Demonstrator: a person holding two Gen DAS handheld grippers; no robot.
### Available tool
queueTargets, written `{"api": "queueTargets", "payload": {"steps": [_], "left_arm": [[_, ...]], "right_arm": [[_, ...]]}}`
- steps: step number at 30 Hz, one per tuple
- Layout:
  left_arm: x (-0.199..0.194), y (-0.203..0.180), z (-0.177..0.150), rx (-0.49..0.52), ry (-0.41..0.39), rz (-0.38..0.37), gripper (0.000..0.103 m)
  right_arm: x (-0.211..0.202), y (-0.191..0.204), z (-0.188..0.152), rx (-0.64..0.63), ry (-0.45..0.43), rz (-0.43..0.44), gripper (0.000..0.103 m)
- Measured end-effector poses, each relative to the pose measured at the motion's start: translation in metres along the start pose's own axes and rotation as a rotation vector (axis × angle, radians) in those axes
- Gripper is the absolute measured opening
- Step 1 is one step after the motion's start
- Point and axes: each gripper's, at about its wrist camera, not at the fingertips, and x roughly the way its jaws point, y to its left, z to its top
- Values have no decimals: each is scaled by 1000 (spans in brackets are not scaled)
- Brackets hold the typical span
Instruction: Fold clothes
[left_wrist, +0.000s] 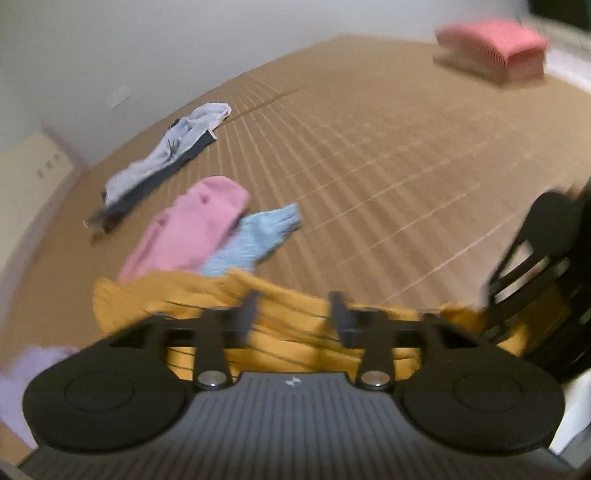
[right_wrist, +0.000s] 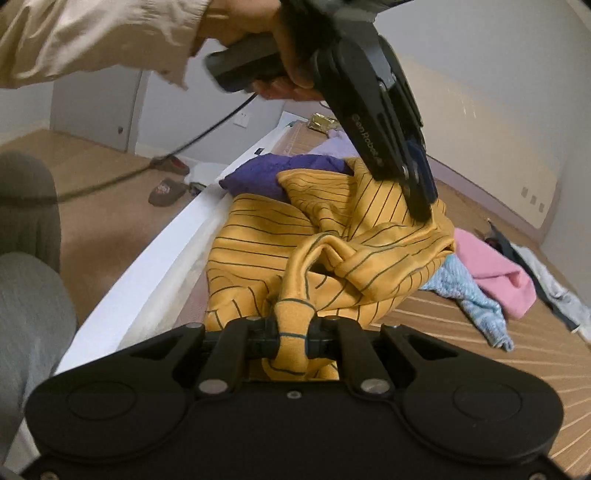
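Note:
A yellow garment with thin dark stripes lies crumpled at the near edge of a woven brown bed mat. My right gripper is shut on a bunched fold of it, the cloth pinched between the pads. My left gripper hovers over the same yellow garment, jaws apart, with fabric showing below the gap but not pinched. In the right wrist view the left gripper, held by a hand in a beige sleeve, has its tips touching the top of the pile.
Beyond lie a pink garment, a light blue one and a grey-and-navy one. A folded pink stack sits far right. A purple garment lies behind the yellow one. The white bed edge drops to floor with slippers.

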Motion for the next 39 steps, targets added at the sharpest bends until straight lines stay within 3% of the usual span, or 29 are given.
{"api": "queueTargets", "payload": {"steps": [5, 11, 17, 19, 21, 24, 28, 33, 36, 39], "left_arm": [[-13, -31, -12, -79, 43, 16, 72], [-21, -50, -25, -179, 55, 77, 73], [-3, -72, -38, -79, 112, 364, 75], [-6, -72, -44, -108, 101, 509, 75], [-11, -67, -52, -169, 98, 589, 75], [-13, -60, -63, -237, 112, 563, 74], [-26, -44, -68, -468, 65, 376, 74], [-32, -40, -76, -621, 22, 314, 74], [-17, -47, -79, -639, 32, 296, 74], [3, -61, -81, -545, 70, 360, 73]], "right_arm": [[-1, 4, -1, 4, -9, 1, 18], [3, 14, 2, -10, -24, -18, 20], [6, 19, 3, -23, -32, 7, 28], [8, 20, 2, -21, -31, 11, 32], [9, 20, 2, -18, -34, 12, 34], [11, 16, 1, 5, -40, 23, 35], [13, 12, -1, 19, -41, 32, 36], [16, 10, -2, 29, -44, 39, 37], [18, 13, -4, 40, -48, 44, 38], [14, 16, -4, 43, -51, 45, 38]]}}
